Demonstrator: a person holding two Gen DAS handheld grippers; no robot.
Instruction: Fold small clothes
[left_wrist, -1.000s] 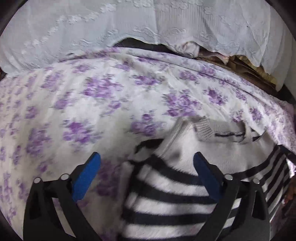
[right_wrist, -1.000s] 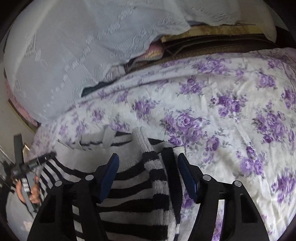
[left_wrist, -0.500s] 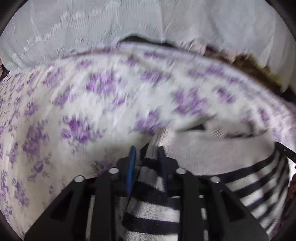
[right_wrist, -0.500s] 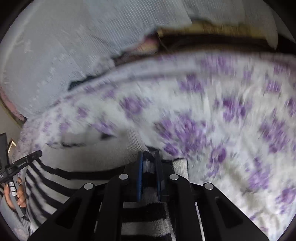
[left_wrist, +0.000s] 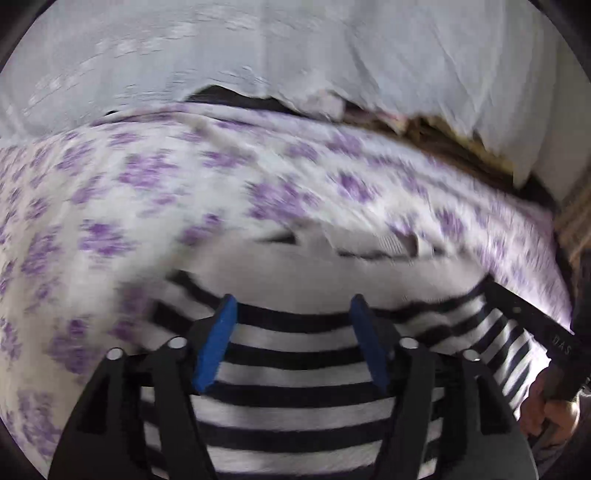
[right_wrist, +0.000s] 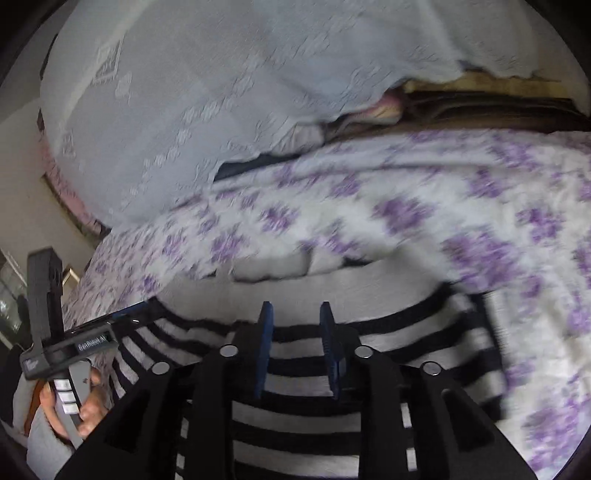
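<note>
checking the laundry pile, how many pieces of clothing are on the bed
1: a black-and-white striped sweater lying on the purple floral bedspread, right below both cameras. More could be hidden under the pale lace cover behind.

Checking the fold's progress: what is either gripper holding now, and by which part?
Nothing. The left gripper and right gripper have just been opening, empty, above the striped sweater.
</note>
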